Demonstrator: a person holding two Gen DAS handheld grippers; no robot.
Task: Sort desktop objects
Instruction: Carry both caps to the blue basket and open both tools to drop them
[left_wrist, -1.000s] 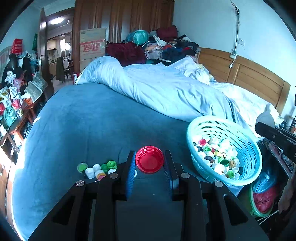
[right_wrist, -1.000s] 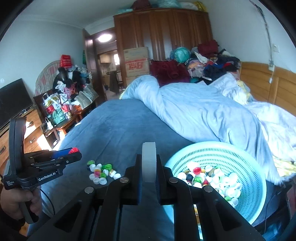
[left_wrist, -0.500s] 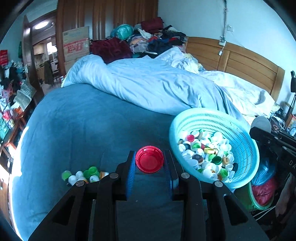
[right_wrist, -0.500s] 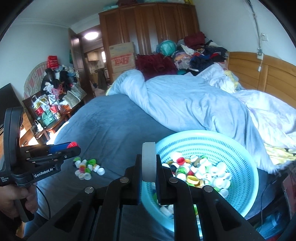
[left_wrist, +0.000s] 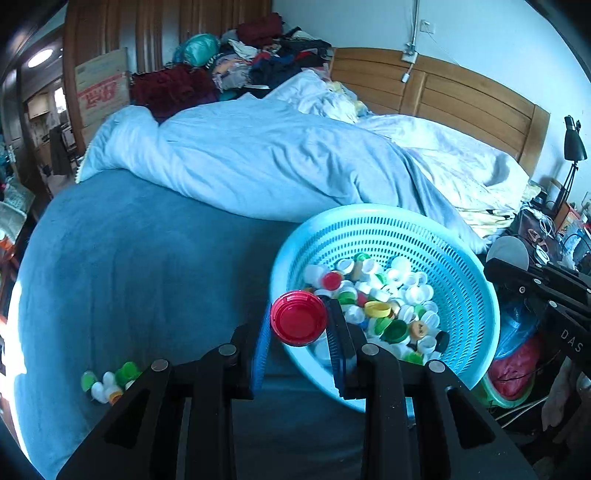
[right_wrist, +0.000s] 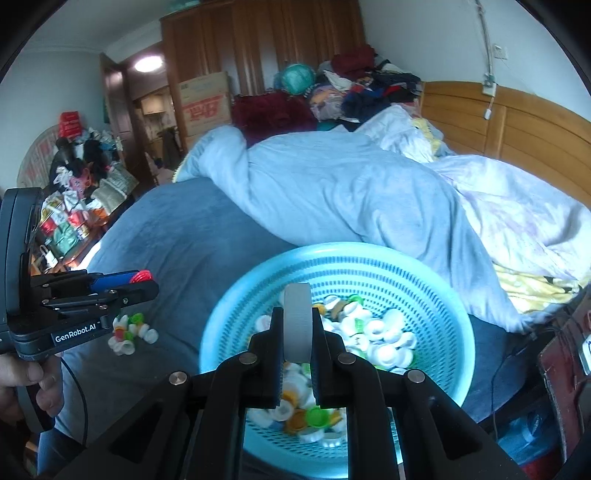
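Bottle caps (left_wrist: 109, 382) lie in a small heap on the blue blanket (left_wrist: 129, 266) at left; more fill the turquoise basket (left_wrist: 469, 266) at right. We judge them light, stiff and slick, best pinched across the ribbed rim. Our left gripper (left_wrist: 299, 325) pinches a red cap (left_wrist: 298, 317) by the basket's near rim; our right gripper (right_wrist: 297, 332) clamps a white cap (right_wrist: 296, 317) edgewise over the basket.

A basket (left_wrist: 476, 295) sits on a bed (left_wrist: 140, 266), full of bottle caps (left_wrist: 384, 295). Left of the basket, a small cluster of caps (right_wrist: 131, 334) lies on the bed. Behind the basket a rumpled duvet (left_wrist: 266, 162) lies across the bed, with a headboard (left_wrist: 461, 96) beyond.
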